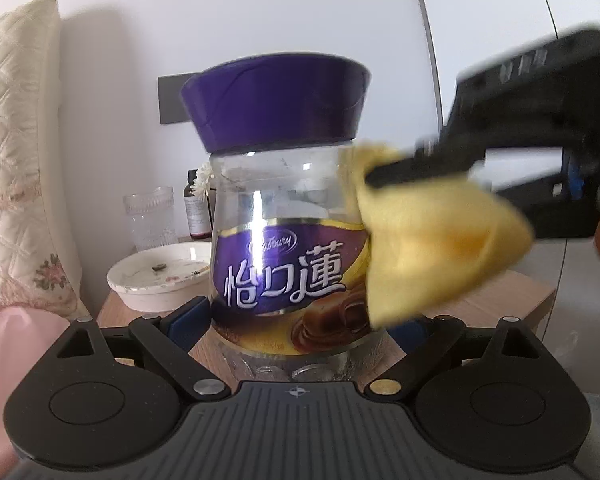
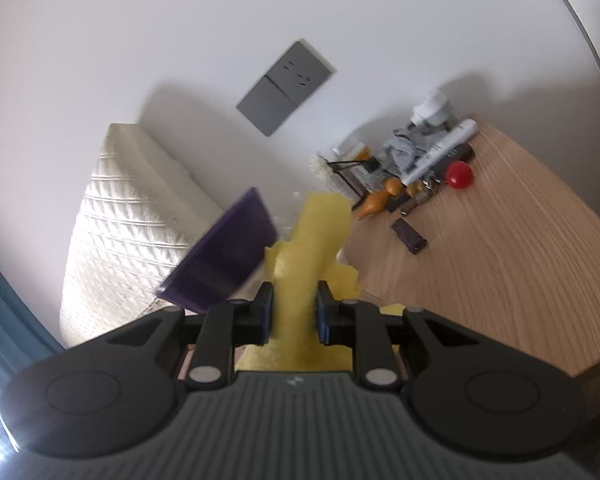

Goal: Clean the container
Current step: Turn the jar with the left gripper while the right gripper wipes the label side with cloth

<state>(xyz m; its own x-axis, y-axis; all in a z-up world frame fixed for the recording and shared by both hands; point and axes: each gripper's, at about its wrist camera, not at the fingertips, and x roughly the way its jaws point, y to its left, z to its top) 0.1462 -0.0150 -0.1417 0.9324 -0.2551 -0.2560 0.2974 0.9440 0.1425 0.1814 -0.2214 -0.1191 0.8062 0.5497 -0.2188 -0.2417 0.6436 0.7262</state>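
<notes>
A clear jar (image 1: 284, 208) with a purple lid (image 1: 276, 100) and a purple and gold label fills the middle of the left wrist view. My left gripper (image 1: 300, 320) is shut on its lower body, a blue pad on each side. My right gripper (image 2: 294, 300) is shut on a yellow cloth (image 2: 320, 224), which sticks out forward past its fingertips. In the left wrist view that cloth (image 1: 432, 248) lies against the jar's right shoulder and side, and the right gripper (image 1: 384, 178) comes in from the right. In the right wrist view the lid (image 2: 224, 260) shows blurred, just left of the cloth.
Behind the jar, a wooden bedside table (image 1: 500, 304) carries a white dish (image 1: 156, 280), a glass tumbler (image 1: 150, 216) and a dark bottle (image 1: 196, 208). A quilted headboard (image 1: 16, 140) stands at the left. The right wrist view shows a phone (image 2: 410, 236), a red ball (image 2: 460, 174) and clutter by the wall.
</notes>
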